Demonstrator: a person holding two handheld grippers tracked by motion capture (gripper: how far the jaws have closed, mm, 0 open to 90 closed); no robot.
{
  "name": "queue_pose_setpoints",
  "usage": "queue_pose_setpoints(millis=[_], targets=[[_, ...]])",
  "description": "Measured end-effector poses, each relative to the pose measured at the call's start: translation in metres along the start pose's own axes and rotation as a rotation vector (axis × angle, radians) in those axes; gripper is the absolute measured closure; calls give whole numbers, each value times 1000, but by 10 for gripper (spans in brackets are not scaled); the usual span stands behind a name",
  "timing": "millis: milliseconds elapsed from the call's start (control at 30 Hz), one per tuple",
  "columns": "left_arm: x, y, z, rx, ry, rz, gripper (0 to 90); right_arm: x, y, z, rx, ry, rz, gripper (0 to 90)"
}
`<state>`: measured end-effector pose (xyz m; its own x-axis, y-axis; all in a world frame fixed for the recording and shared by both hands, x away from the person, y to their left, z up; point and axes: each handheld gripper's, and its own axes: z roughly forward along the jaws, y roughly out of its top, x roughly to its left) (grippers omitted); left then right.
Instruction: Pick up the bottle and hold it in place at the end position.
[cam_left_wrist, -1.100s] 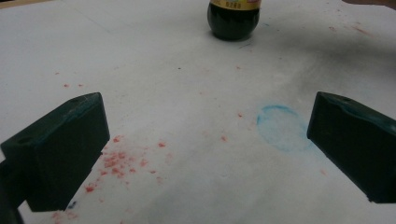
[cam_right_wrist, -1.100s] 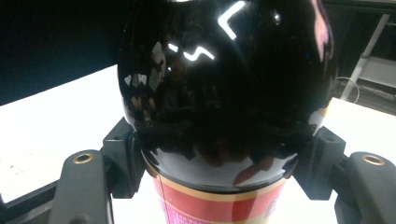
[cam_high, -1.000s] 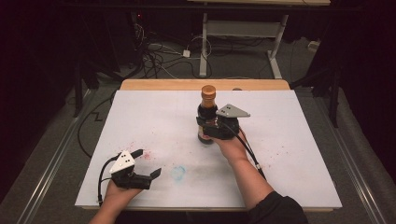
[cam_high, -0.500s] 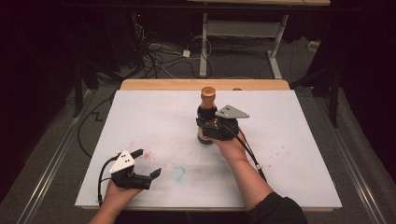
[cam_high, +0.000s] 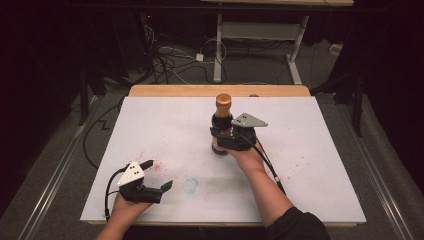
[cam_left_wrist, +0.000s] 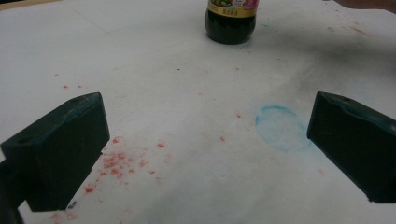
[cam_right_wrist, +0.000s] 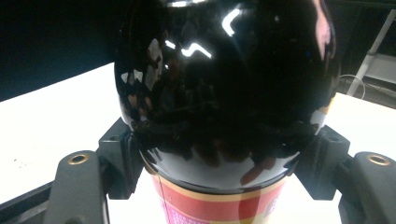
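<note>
A dark glossy bottle (cam_high: 223, 107) with an orange cap and a red-and-yellow label stands upright near the middle of the white sheet (cam_high: 150, 125). My right gripper (cam_high: 219, 139) is shut on its body just below the shoulder. In the right gripper view the bottle (cam_right_wrist: 224, 84) bulges between the jaws and both pads (cam_right_wrist: 119, 158) press its sides. My left gripper (cam_high: 159, 175) rests low at the front left of the sheet, open with nothing between its fingers. In the left gripper view (cam_left_wrist: 205, 149) the bottle's base (cam_left_wrist: 231, 25) stands far ahead.
A faint blue ring stain (cam_high: 190, 185) lies on the sheet right of the left gripper, and red specks (cam_left_wrist: 116, 161) are scattered by its left jaw. The wooden table edge (cam_high: 220, 90) borders the far side. Cables and a desk frame (cam_high: 260, 30) lie on the floor beyond.
</note>
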<state>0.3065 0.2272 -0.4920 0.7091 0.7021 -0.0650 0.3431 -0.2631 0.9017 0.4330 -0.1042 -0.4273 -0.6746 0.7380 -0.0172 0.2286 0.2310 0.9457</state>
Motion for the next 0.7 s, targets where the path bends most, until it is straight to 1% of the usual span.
queue_pose_setpoints(millis=[133, 300, 333, 433, 500, 567, 667, 700], targets=[[0, 0, 0, 0, -3, -3, 0, -1, 0, -1, 4, 6, -1, 287], [1, 0, 0, 2, -7, -9, 0, -2, 2, -6, 8, 3, 0, 262], [1, 1, 1, 7, -11, -16, 0, -2, 4, -11, 5, 7, 3, 257], [2, 1, 1, 10, -8, -18, 0, -2, 4, -19, -2, 14, 2, 256], [2, 1, 1, 9, -13, -37, 0, -3, 3, -25, -4, 17, 1, 269], [1, 2, 3, 12, -17, -37, 0, -4, 0, -32, -16, 22, 10, 299], [-2, 8, 7, 26, -9, -4, 0, -6, -3, -42, -28, 26, 23, 363], [-2, 8, 7, 26, -9, -4, 0, -6, -3, -42, -28, 26, 23, 363]])
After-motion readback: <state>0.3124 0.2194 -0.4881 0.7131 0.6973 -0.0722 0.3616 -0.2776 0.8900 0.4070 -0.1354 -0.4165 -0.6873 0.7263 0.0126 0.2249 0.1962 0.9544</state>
